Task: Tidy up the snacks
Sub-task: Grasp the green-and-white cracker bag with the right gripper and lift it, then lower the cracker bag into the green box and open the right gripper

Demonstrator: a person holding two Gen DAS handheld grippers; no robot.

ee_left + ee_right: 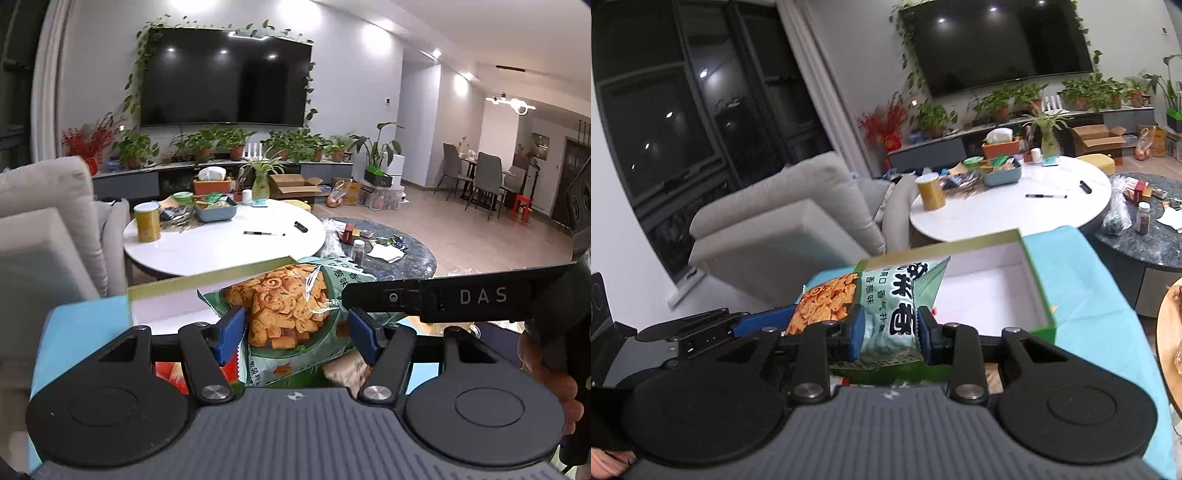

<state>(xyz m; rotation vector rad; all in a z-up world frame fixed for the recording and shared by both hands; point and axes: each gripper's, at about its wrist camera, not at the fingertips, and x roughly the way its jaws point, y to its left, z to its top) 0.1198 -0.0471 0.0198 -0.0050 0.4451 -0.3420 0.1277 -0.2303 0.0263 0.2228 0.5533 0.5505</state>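
A green snack bag with orange crackers showing is held in the air by both grippers. My left gripper is shut on its cracker end. My right gripper is shut on its green printed end and shows in the left wrist view as a black bar. An open green box with a white inside lies just beyond the bag on a light blue cloth. More snack packs lie under the left gripper, mostly hidden.
A round white table holds a yellow can, a blue tray and a pen. A dark round table with small items stands to its right. A grey sofa is at the left.
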